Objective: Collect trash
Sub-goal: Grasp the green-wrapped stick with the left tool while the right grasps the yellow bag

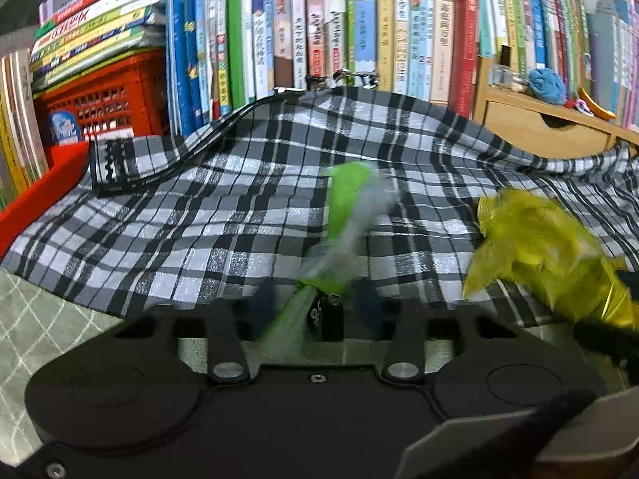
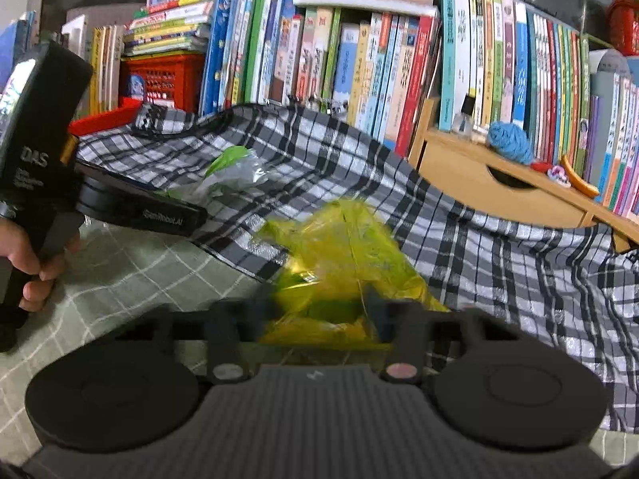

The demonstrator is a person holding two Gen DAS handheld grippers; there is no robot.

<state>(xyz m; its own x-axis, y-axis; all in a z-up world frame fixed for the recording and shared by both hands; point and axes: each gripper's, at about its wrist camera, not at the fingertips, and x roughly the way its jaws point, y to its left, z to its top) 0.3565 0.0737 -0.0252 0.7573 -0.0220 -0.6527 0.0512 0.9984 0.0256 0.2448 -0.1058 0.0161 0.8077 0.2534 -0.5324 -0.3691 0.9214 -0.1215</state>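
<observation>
Left gripper (image 1: 317,299): fingers closed on a green wrapper (image 1: 347,207), above the checked bag (image 1: 199,215). Right gripper (image 2: 319,303): fingers closed on a yellow wrapper (image 2: 339,247), near the bag's right side.

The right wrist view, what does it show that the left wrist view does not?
Only the right wrist view shows a hand holding the left gripper's black handle. Only the left wrist view shows the left gripper pinching a crumpled green and clear plastic wrapper. Both share the crumpled yellow cellophane wrapper, the black-and-white checked fabric bag and the wooden drawer box.
</observation>
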